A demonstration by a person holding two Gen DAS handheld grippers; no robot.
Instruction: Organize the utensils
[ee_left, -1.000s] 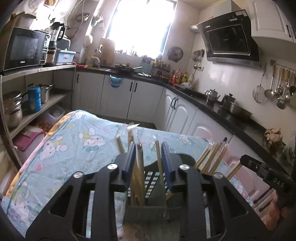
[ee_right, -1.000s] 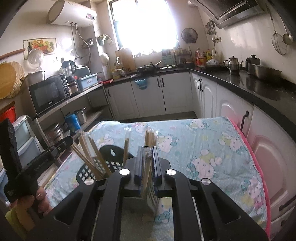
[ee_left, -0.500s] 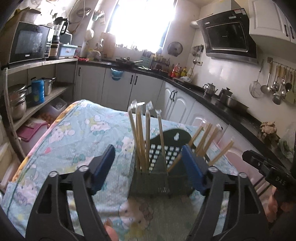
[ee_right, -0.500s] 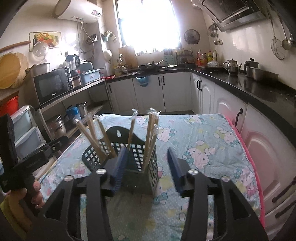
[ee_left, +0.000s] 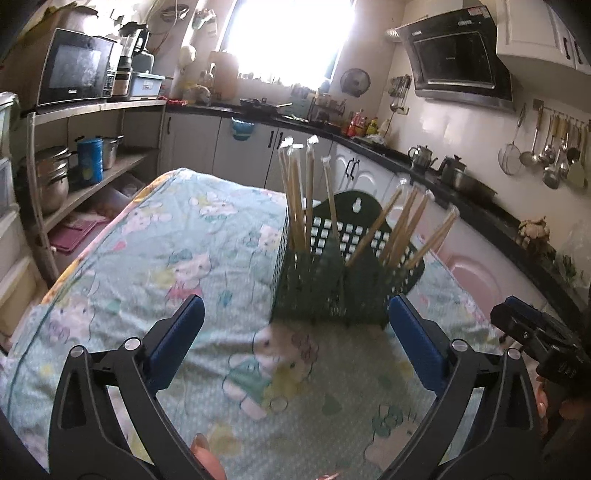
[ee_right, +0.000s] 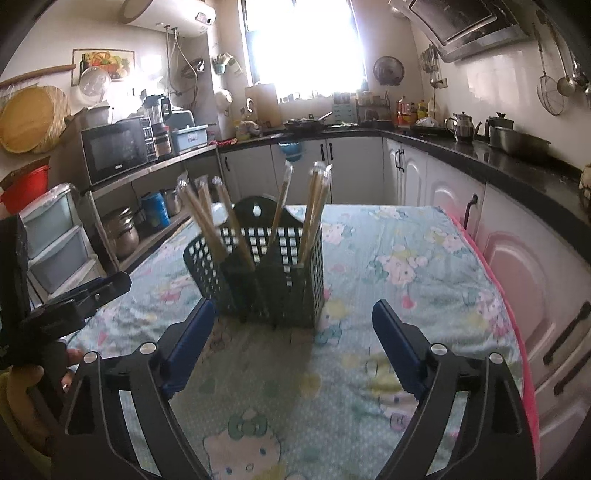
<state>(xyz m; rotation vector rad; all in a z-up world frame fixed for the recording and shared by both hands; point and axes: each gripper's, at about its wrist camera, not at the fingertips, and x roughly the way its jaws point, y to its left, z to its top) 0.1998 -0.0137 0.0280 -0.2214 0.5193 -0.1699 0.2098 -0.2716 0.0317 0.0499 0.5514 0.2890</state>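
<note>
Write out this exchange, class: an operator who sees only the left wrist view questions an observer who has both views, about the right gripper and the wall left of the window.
Operator: I see only a piece of the right gripper. How do its jaws stand?
Observer: Wide open. They have just been opening, with nothing between them, and the fingertips are just short of the black holder.
Operator: What is high on the wall left of the window?
Observer: A white water heater, with pipes running down from it.
</note>
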